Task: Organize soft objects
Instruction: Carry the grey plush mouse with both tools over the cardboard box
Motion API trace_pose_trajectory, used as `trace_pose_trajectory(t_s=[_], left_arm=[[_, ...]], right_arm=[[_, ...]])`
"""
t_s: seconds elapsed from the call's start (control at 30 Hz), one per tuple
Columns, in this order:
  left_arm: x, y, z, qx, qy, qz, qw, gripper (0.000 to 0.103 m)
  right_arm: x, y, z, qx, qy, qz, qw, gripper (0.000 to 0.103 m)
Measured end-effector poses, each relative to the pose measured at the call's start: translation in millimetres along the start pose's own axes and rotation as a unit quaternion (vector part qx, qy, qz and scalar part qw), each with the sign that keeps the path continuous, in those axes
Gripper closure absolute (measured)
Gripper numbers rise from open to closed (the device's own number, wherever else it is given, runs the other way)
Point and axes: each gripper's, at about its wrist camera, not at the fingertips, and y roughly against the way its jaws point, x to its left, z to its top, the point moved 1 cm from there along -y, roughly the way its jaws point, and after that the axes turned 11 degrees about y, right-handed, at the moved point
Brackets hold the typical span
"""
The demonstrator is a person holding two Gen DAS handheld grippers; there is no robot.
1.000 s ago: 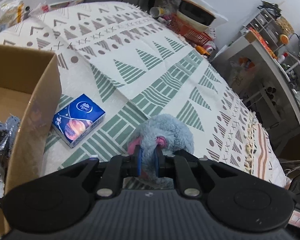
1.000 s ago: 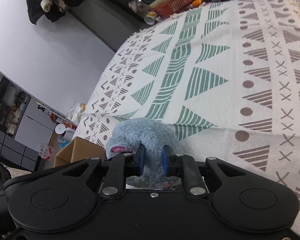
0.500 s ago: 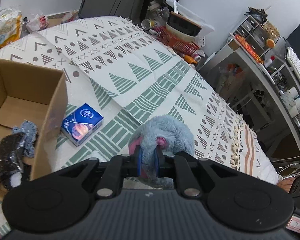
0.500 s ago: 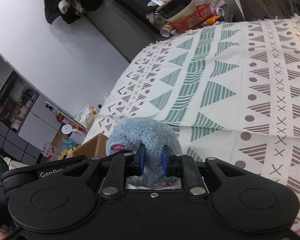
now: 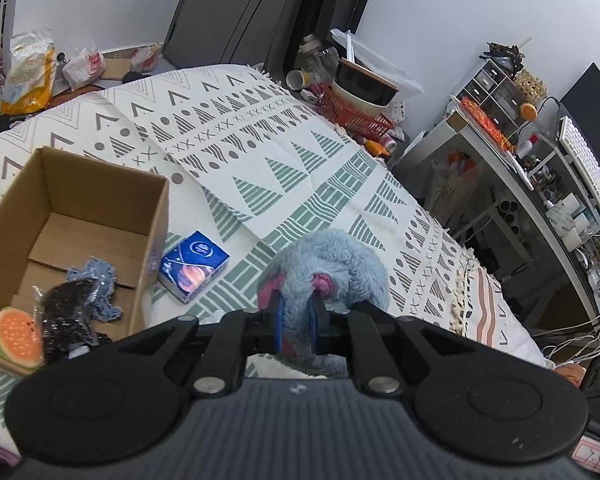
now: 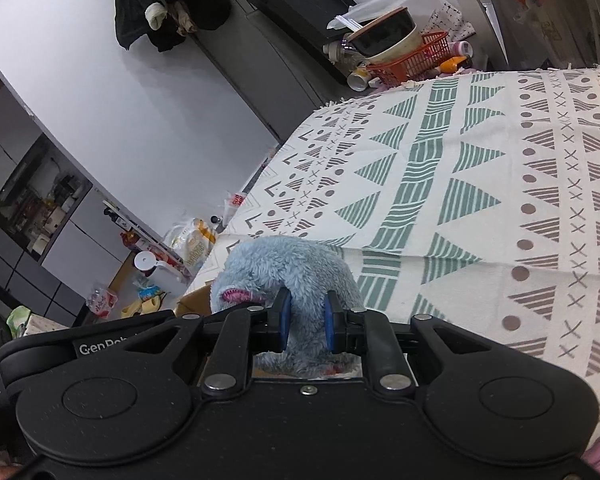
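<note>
A: If we judge from what lies in the box (image 5: 156, 216), how much of the sorting is done?

B: I think a good part. At the left edge of the bed (image 5: 260, 144) the box stands open, and inside it I see a melon-slice toy (image 5: 16, 334), a dark bag (image 5: 66, 320) and a blue knitted piece (image 5: 94, 280). These look already put away.

A: And what is left?

B: Just beside the right wall of the box lies a tissue pack (image 5: 194, 266), not yet inside. Further right is the plush (image 5: 332, 268), grey-blue and fluffy with pink parts. It is held up above the bed, near the box but not over it.

A: Who holds it?

B: Both. The left gripper (image 5: 296, 326) is pinching one fold of the plush between its blue pads, and the right gripper (image 6: 306, 322) is pinching another fold. So in my judgement the plush must go into the box, and then the tissue pack.

A: Can any writing be read?

B: On the right gripper I read "GenRob", and the rest is hidden. The tissue pack has a round logo, too small to read. On the floor beyond the bed lie snack bags (image 5: 28, 74) with print, also not legible.
</note>
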Motion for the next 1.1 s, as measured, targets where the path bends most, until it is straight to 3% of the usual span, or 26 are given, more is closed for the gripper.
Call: trace_pose_trajectory(t_s=[0.5, 1.1], left_arm=[[33.5, 36.7, 15.6, -0.026, 0.016, 0.000, 0.9995, 0.092], [97.3, 60.3, 48.7, -0.050, 0.066, 0.020, 0.9964, 0.092]], right_arm=[[47.4, -8.1, -5.0, -0.005, 0.018, 0.017, 1.000, 0.086], [104.4, -53.8, -15.1, 0.022, 0.032, 0.051, 0.998, 0.086]])
